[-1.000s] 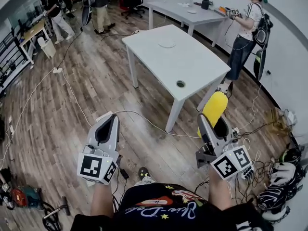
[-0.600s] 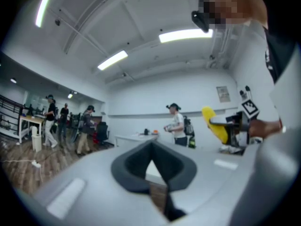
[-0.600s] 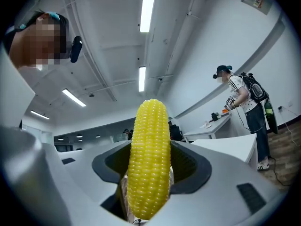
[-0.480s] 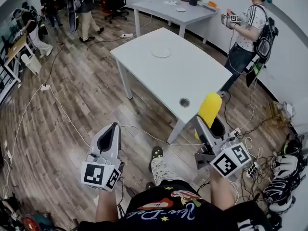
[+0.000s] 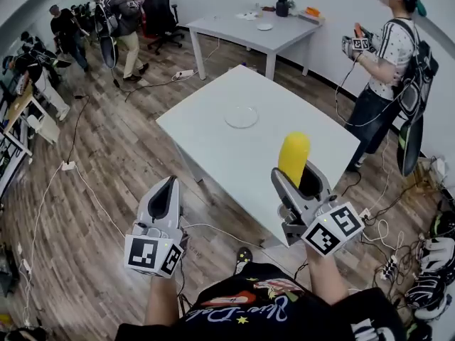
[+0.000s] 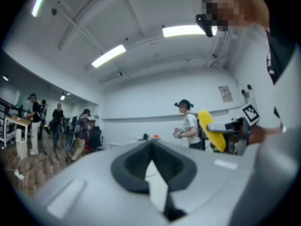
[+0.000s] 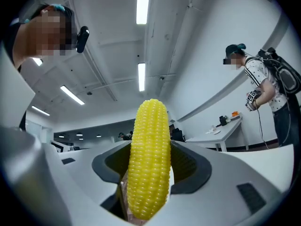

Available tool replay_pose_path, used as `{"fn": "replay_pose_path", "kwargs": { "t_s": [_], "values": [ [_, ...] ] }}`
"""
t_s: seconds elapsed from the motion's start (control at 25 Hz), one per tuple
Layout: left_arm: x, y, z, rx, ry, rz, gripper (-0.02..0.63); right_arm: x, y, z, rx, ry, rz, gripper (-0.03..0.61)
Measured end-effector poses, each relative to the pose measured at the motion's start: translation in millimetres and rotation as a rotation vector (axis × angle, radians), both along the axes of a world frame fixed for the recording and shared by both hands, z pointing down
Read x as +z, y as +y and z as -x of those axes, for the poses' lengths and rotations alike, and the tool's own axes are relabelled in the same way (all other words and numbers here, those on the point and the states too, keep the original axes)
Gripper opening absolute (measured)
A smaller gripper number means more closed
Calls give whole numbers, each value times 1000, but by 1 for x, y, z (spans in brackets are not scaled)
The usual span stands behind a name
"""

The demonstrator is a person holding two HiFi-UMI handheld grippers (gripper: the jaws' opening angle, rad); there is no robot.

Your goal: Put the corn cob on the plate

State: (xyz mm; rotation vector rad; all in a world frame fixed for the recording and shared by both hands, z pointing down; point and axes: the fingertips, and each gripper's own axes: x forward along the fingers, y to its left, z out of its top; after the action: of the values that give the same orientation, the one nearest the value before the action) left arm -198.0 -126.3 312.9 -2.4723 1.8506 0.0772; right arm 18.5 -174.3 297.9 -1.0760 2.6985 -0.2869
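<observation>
1. Head view: right gripper (image 5: 300,183) holds the corn cob (image 5: 293,158) upright. The plate (image 5: 242,116) sits mid-tabletop (image 5: 206,137), well apart from the cob. Left gripper (image 5: 165,190) is beside it.
2. Left gripper view: fingers together, nothing between them.
3. Right gripper view: fingers clamped on the cob's lower part, and its tip pokes past them.

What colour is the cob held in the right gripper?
Bright yellow all over, with rows of kernels. The corn cob shows best in the right gripper view.

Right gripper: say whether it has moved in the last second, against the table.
Yes. The right gripper with its corn was over the floor beside the table; now it is over the tabletop, nearer the plate.
</observation>
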Motion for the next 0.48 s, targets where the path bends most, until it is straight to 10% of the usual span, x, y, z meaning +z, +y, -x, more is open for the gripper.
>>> {"fn": "replay_pose_path", "kwargs": {
  "t_s": [0.48],
  "values": [
    [14,-171,41,101,37,54,-3,56,-191,57,25,204,132,252]
  ]
}}
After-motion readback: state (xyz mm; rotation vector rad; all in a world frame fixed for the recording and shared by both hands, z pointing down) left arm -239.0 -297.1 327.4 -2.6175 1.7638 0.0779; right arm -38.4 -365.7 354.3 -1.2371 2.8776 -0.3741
